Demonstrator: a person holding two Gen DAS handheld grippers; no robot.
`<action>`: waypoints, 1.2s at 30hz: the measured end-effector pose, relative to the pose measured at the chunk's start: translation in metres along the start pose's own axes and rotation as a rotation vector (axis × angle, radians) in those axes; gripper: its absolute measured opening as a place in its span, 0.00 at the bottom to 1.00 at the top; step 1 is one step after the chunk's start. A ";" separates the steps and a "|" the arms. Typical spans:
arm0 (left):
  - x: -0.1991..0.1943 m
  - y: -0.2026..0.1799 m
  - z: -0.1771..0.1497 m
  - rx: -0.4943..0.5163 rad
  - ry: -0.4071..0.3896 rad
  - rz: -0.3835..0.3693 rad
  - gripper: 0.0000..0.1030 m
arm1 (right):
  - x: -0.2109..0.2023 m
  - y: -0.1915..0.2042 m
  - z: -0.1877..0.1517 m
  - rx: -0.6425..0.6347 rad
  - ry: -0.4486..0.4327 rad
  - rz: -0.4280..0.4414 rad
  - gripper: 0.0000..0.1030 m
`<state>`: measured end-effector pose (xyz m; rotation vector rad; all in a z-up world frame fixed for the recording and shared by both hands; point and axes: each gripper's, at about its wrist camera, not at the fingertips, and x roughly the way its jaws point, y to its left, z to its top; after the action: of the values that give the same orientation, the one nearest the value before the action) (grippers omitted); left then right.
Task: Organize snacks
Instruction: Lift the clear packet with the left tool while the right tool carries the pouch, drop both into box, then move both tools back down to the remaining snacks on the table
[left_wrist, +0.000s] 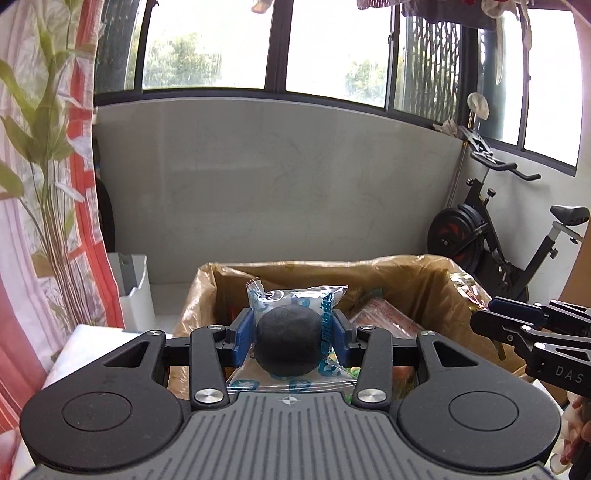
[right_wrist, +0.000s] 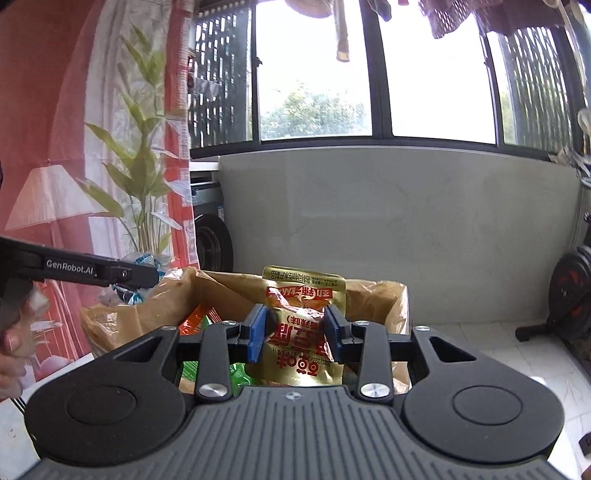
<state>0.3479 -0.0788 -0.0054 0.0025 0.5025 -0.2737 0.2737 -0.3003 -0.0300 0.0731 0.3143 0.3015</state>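
Cardboard box (left_wrist: 417, 280) lined with a brown plastic bag sits below both grippers, already part full of snack packs, red and orange ones near its middle (left_wrist: 384, 314). Left gripper (left_wrist: 291, 338) is clenched on the clear blue-print packet with a dark round bun (left_wrist: 290, 341), held over the box's near-left part. Right gripper (right_wrist: 295, 334) is clenched on the gold pouch with red print (right_wrist: 301, 321), held upside down over the box's near edge; in the left view it sits at the box's right side (left_wrist: 517, 325). Risks, as a guess: both arms hover over the same box opening, so releasing together could knock the grippers or the packs into each other. Gold pouch is pinched mid-body and crumpled, slick foil could slide out early and fall outside the box's near rim. Bun packet is gripped across the soft bun, so squeezing harder could squash it. Loose liner (right_wrist: 207, 288) flopping over the box rim could catch a dropped pack
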 end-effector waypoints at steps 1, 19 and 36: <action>0.005 0.005 -0.004 -0.010 0.025 -0.012 0.46 | 0.003 -0.001 -0.001 0.007 0.016 -0.002 0.44; -0.074 0.055 -0.048 -0.041 -0.047 -0.022 0.59 | -0.073 -0.017 -0.030 0.035 -0.123 -0.004 0.68; -0.076 0.070 -0.119 -0.216 0.072 0.033 0.59 | -0.069 -0.040 -0.126 -0.053 0.153 -0.016 0.68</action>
<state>0.2454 0.0169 -0.0778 -0.1900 0.6008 -0.1862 0.1831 -0.3566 -0.1340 -0.0049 0.4582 0.2997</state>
